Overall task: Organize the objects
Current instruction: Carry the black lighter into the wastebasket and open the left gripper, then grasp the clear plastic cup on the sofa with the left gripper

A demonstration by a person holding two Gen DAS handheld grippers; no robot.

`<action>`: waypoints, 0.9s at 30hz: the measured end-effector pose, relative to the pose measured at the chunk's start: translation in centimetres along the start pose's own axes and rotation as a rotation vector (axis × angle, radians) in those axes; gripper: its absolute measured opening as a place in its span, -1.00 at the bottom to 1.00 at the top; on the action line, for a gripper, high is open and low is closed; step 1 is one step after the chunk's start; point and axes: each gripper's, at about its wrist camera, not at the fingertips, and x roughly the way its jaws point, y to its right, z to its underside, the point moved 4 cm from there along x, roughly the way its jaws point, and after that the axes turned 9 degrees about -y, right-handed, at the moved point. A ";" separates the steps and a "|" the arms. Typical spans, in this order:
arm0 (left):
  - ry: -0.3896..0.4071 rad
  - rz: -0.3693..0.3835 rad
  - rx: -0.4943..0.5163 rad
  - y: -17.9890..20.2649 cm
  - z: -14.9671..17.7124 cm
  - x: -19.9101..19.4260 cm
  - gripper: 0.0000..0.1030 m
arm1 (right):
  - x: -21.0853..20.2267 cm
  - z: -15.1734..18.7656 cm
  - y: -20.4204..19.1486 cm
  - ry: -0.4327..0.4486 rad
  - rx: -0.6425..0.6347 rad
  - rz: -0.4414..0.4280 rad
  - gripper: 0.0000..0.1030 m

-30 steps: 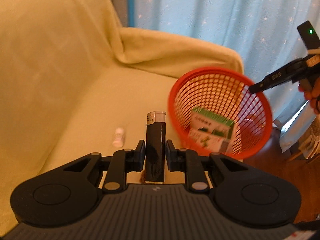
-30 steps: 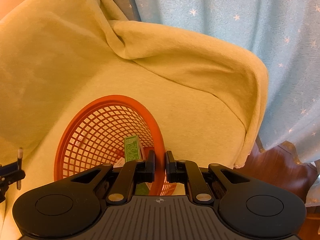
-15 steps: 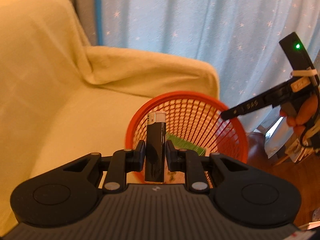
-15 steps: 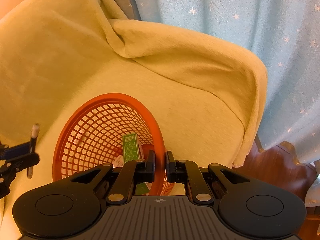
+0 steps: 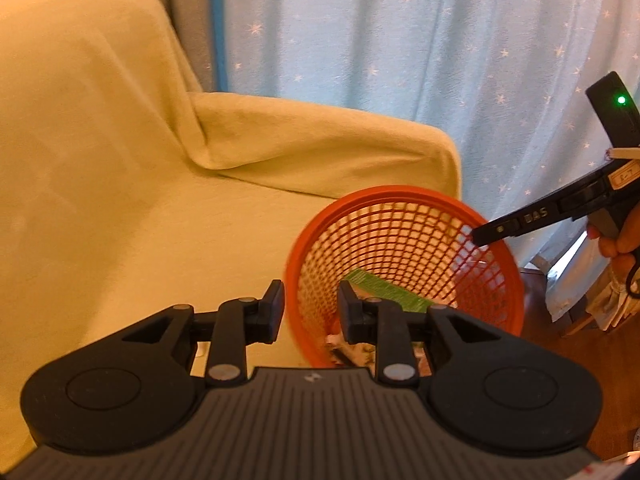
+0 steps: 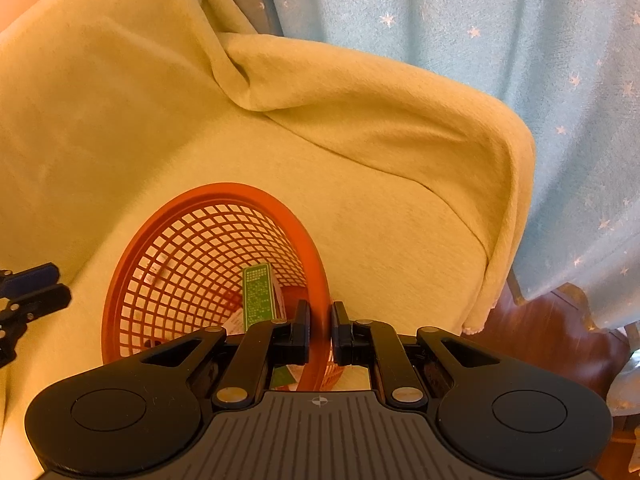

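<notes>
Left hand-held gripper [image 5: 311, 312] now empty (lighter gone).

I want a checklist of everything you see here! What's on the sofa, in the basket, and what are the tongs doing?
Surface: sofa under a yellow cover.
Job's things: red mesh basket, tilted, with a green box inside; other contents unclear.
Clutter: nothing seen.
Grippers: left tongs open and empty at the basket's mouth; right tongs shut on the basket rim.
Cables: nothing seen.
Surroundings: blue star curtain, wooden floor.
</notes>
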 end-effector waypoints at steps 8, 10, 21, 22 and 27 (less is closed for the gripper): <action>-0.056 -0.089 -0.062 -3.7 2.7 -0.1 -0.51 | 0.1 -0.1 -0.1 -0.013 -0.007 0.010 -0.87; -0.073 -0.111 -0.071 -4.4 3.6 0.0 -0.49 | 0.0 -0.1 -0.2 -0.015 -0.013 0.015 -0.87; -0.210 -0.170 -0.098 -7.5 9.6 2.1 -0.22 | 0.2 -0.3 -0.4 -0.026 -0.039 0.024 -0.87; -0.222 -0.169 -0.108 -7.7 10.2 2.4 -0.22 | 0.2 -0.3 -0.4 -0.026 -0.038 0.025 -0.87; -0.260 -0.148 -0.151 -8.1 12.4 4.3 -0.07 | 0.2 -0.4 -0.5 -0.027 -0.040 0.027 -0.87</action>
